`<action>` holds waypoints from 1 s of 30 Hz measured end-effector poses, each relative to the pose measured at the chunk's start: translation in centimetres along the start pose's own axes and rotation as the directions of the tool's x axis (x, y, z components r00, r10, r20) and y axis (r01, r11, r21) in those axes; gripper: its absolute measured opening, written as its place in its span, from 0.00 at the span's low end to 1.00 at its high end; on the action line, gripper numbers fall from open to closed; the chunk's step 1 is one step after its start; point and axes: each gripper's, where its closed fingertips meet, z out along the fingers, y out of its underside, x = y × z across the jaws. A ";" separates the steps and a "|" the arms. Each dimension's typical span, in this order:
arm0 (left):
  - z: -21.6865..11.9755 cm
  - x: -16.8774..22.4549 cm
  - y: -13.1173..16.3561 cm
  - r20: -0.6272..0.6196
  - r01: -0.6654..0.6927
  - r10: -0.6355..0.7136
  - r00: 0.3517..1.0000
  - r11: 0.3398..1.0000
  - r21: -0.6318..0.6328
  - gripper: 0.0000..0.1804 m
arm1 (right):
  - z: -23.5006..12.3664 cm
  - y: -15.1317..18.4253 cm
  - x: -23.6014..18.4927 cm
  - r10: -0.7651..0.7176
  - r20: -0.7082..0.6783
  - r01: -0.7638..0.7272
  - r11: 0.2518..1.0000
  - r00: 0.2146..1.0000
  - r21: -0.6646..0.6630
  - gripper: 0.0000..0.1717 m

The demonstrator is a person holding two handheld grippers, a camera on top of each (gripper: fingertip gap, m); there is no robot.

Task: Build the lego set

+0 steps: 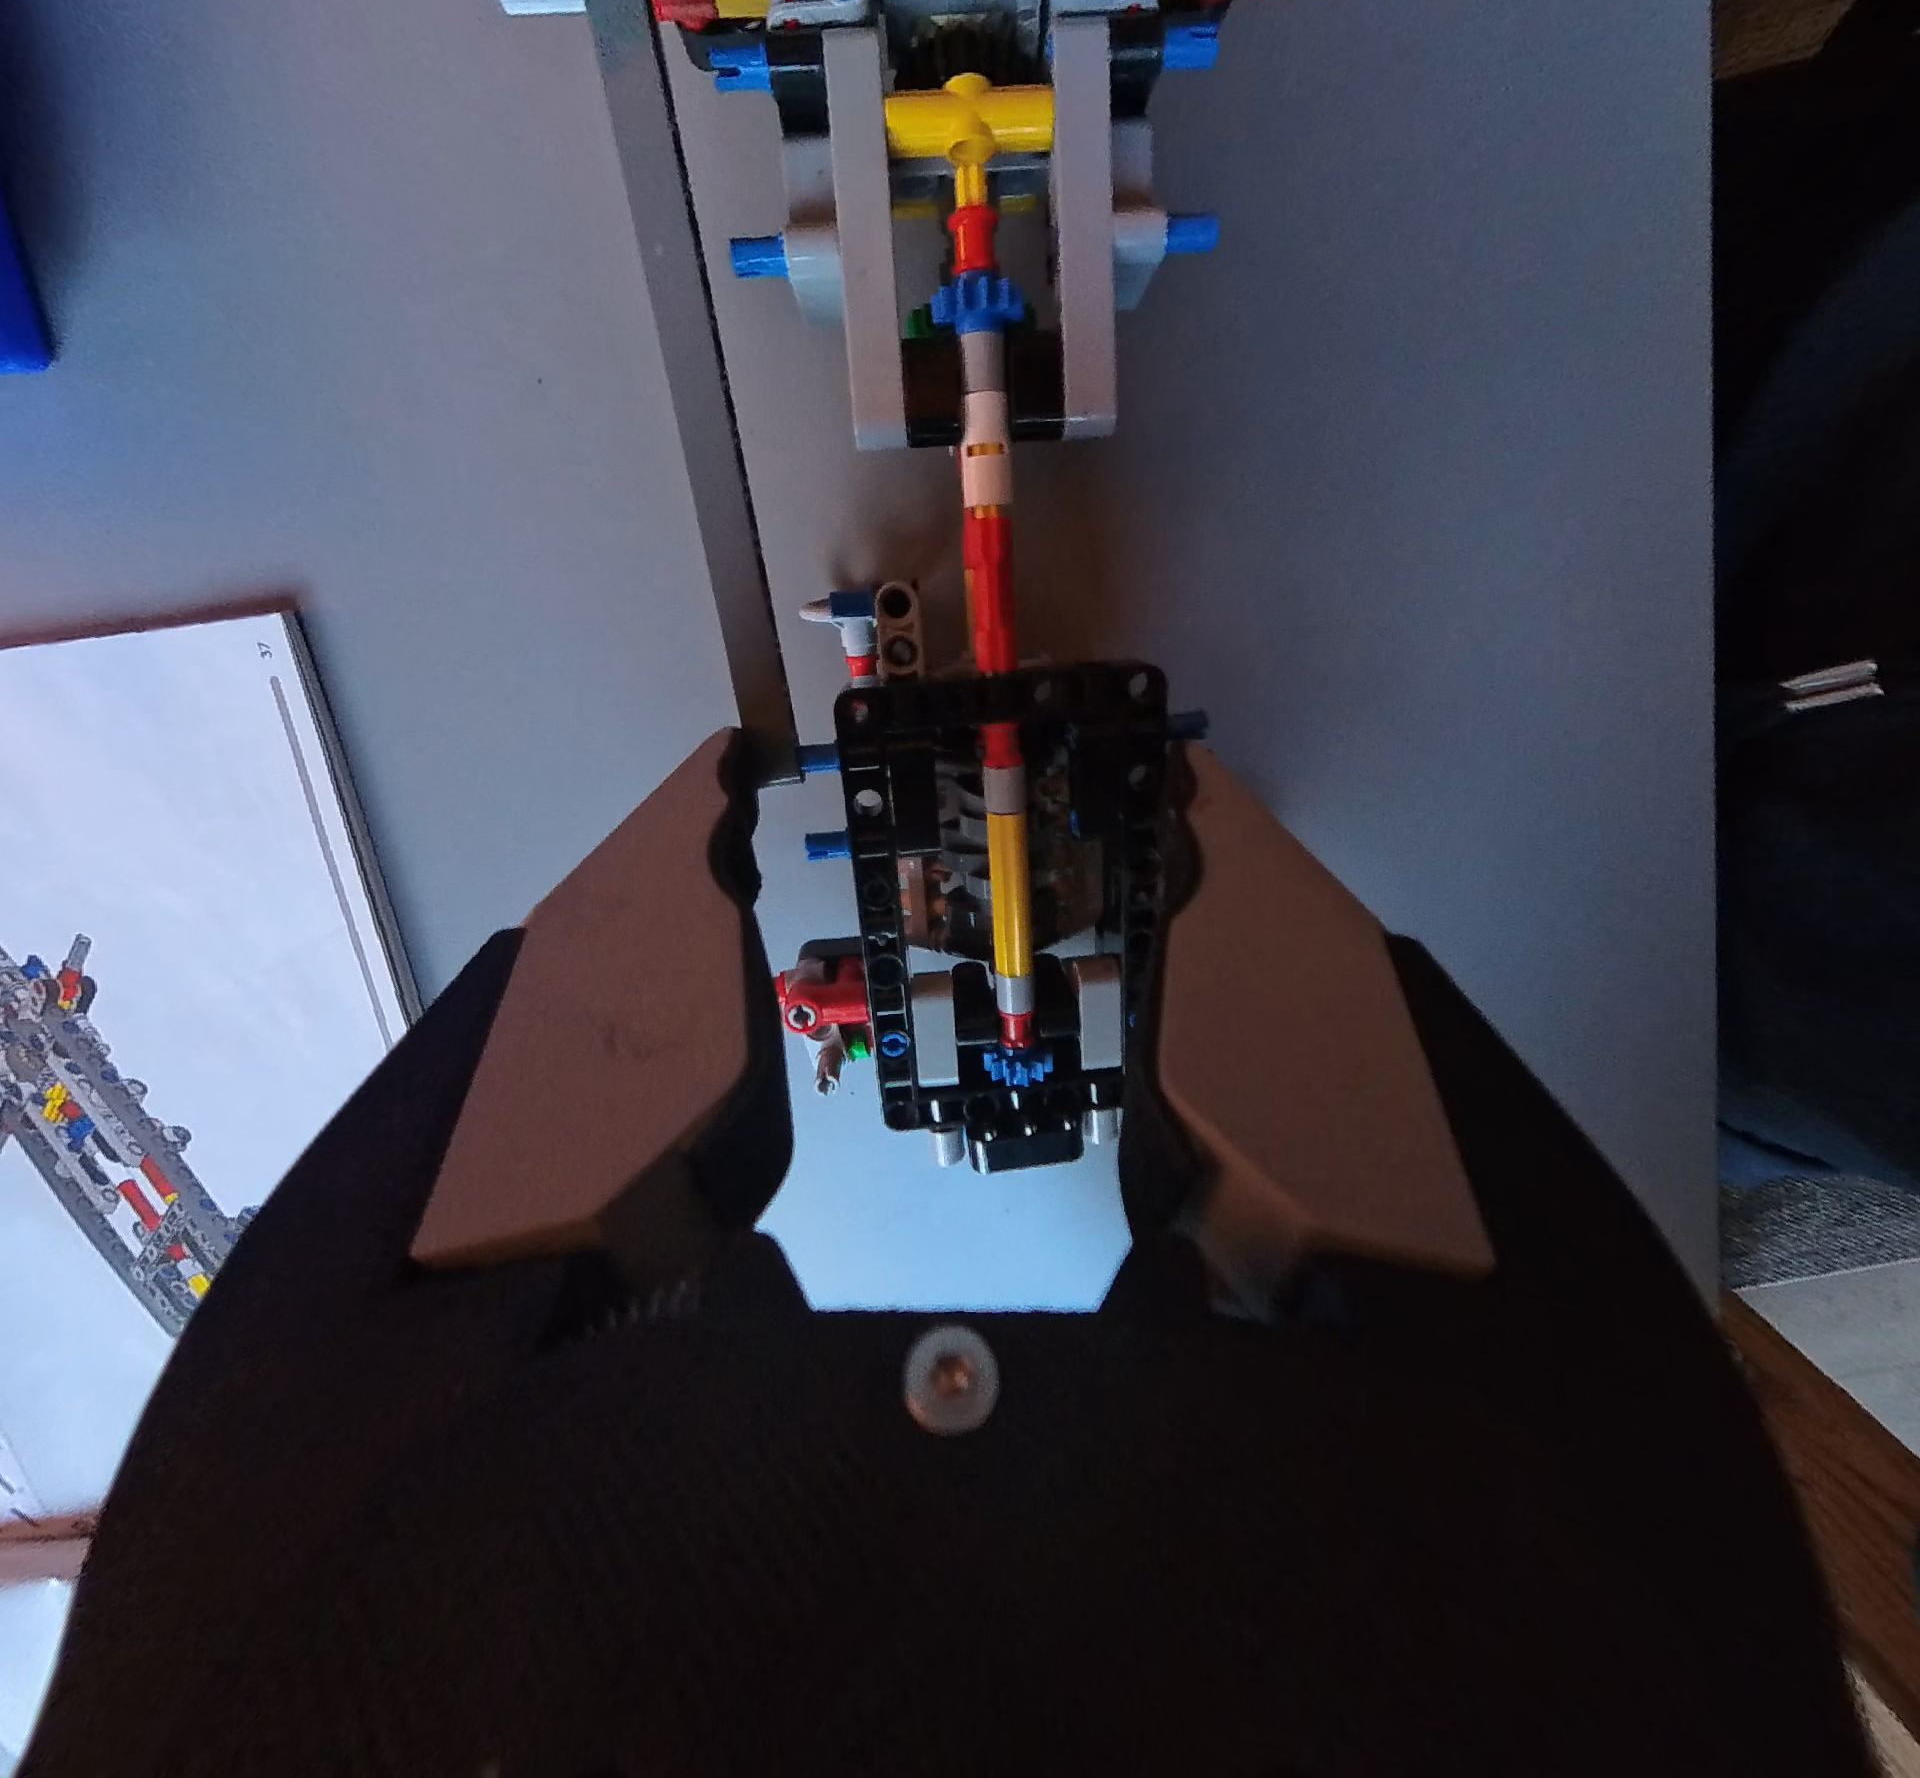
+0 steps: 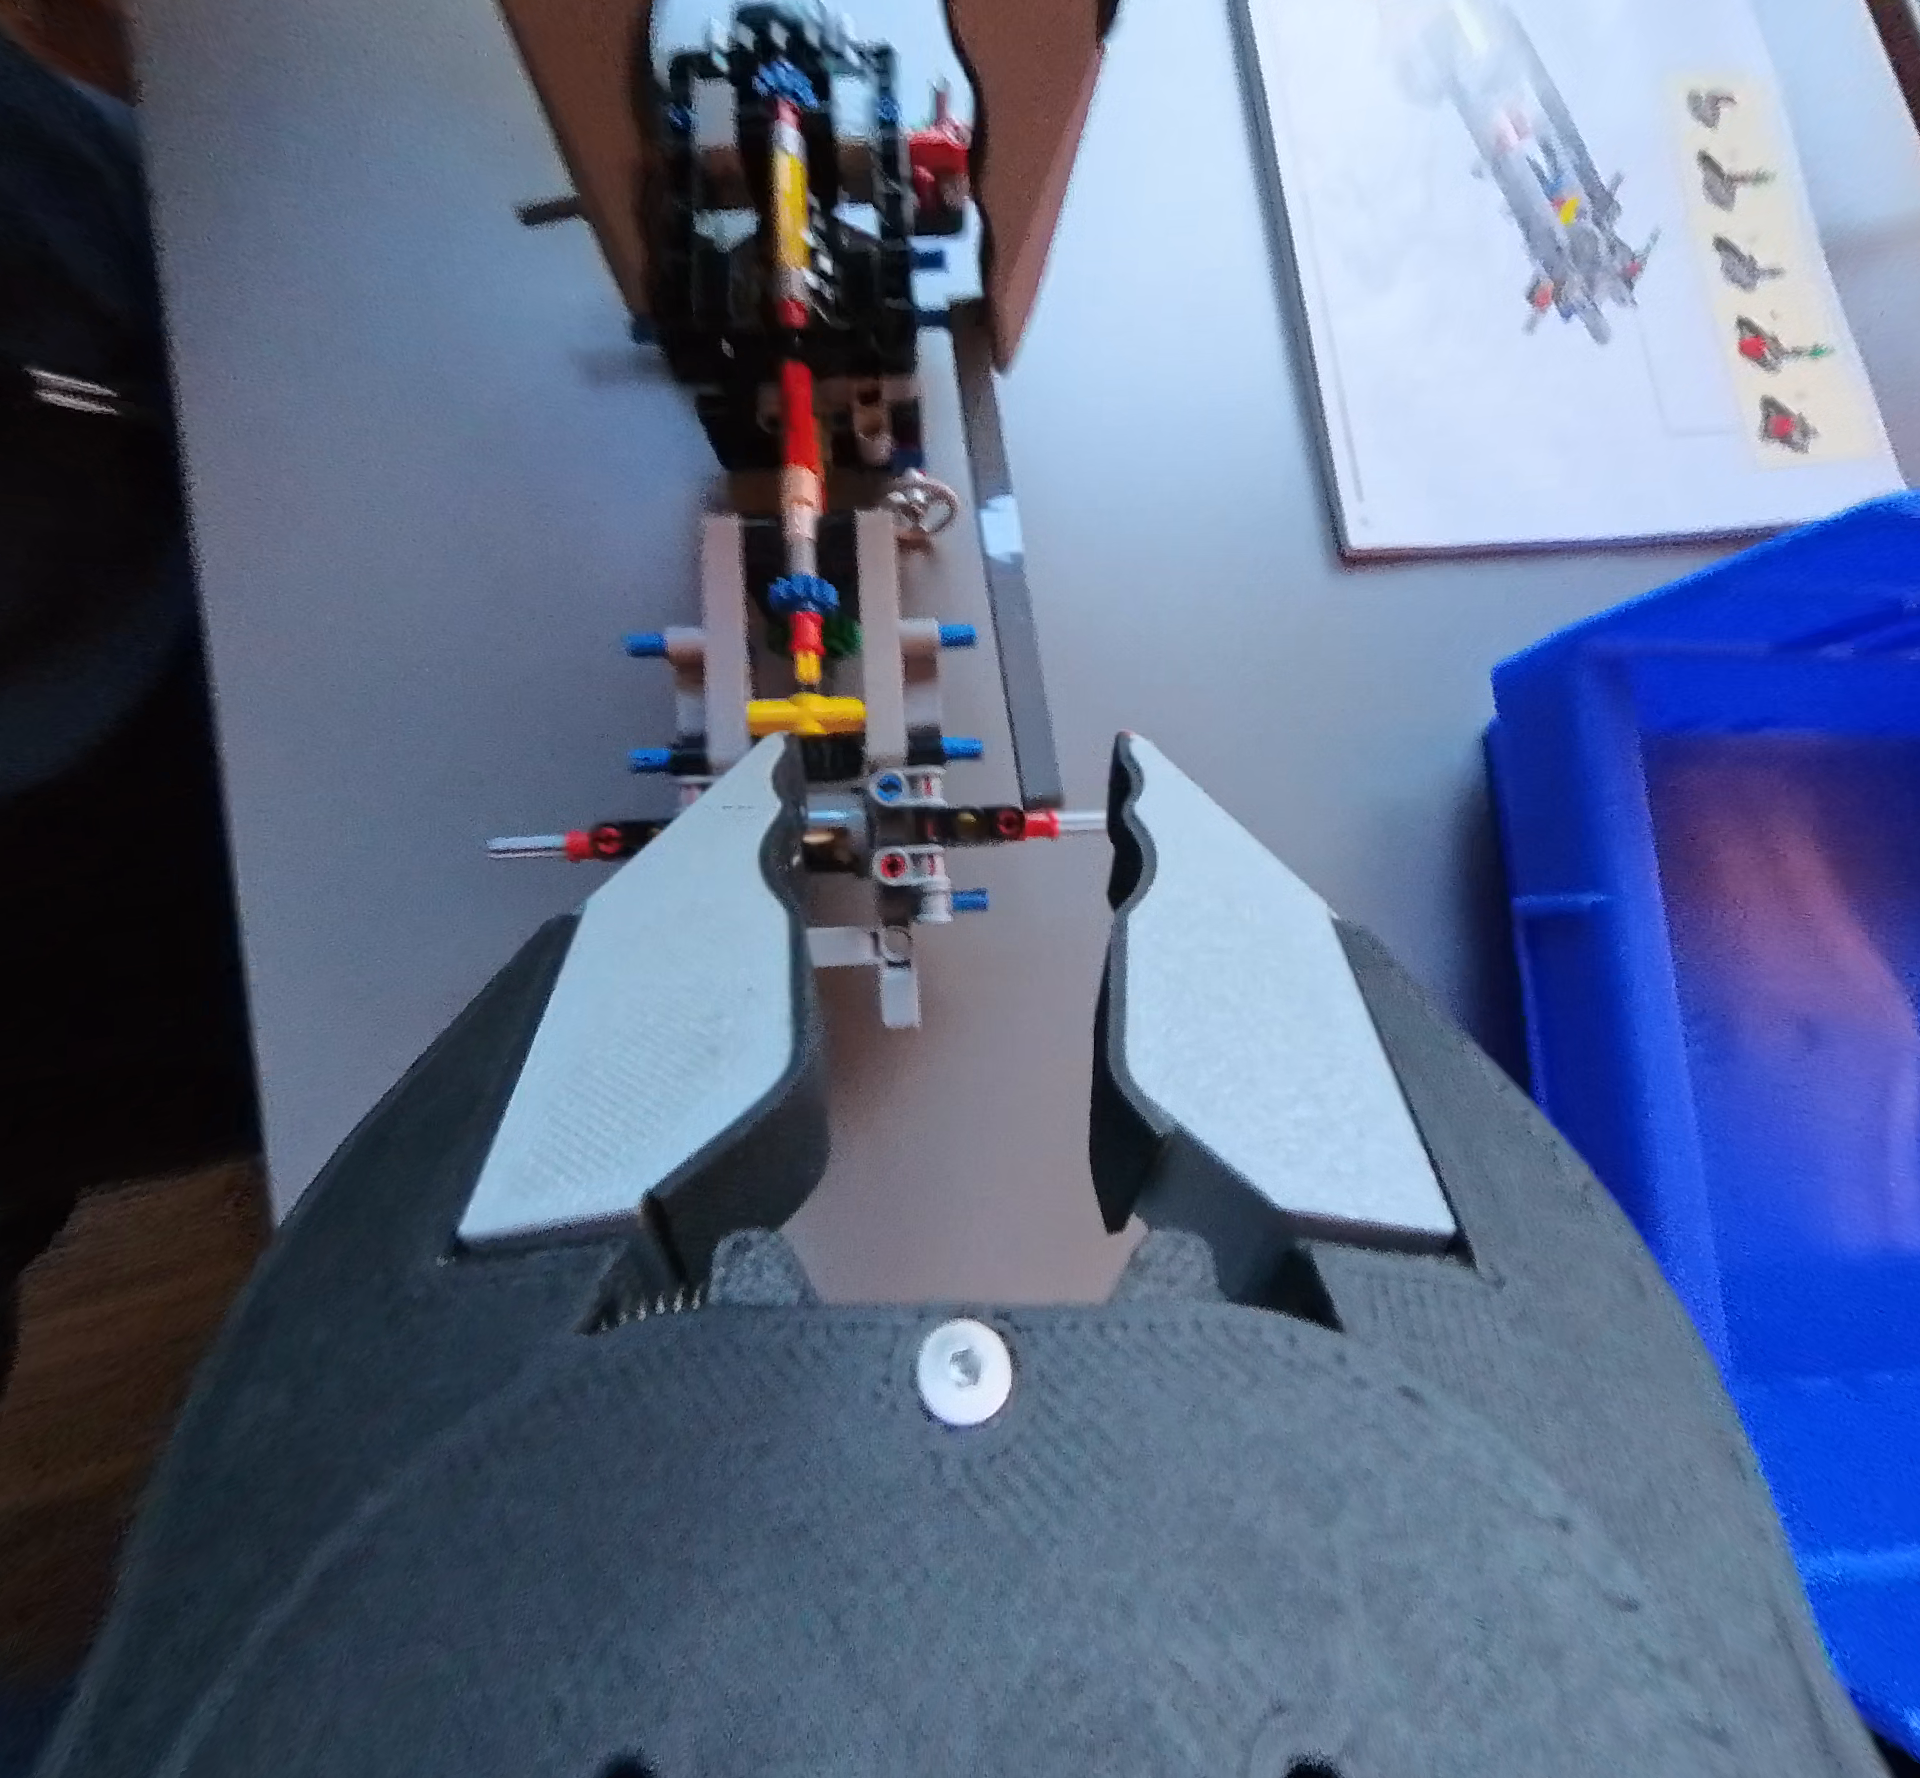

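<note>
A long building-brick chassis (image 1: 982, 502) lies on the grey table, with a red and yellow shaft down its middle. My left gripper (image 1: 966, 767) has brown fingers and is open around the chassis's black frame (image 1: 997, 700). The right pad lies against the frame's side. The left pad (image 1: 743, 824) stands clear of the frame, with blue pins in the gap. The right wrist view shows the same brown fingers (image 2: 1039, 170) on either side of the frame. My right gripper (image 2: 954, 772) has grey fingers and is open and empty over the chassis's other end, by the cross axle (image 2: 977, 822).
A loose dark grey beam (image 1: 675, 326) lies along the chassis. An open instruction booklet (image 2: 1538, 201) lies beside it and also shows in the left wrist view (image 1: 156, 897). A blue bin (image 2: 1714, 897) stands by my right gripper. The table edge (image 1: 1714, 585) runs close on the far side. One gripper's finger ends stand about 11 cm off the other's.
</note>
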 end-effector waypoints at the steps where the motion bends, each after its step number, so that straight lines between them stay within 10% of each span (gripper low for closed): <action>1: 0.0 0.0 0.0 0.000 -0.003 0.003 1.000 1.000 -0.001 0.43 | 0.0 -0.3 -0.5 -0.008 0.025 0.007 1.000 1.000 0.006 0.33; 30: 0.0 0.0 -0.1 -0.002 -0.030 0.030 1.000 0.999 -0.030 0.43 | 2.9 1.6 -2.9 0.099 0.054 -0.084 0.970 0.994 -0.230 0.45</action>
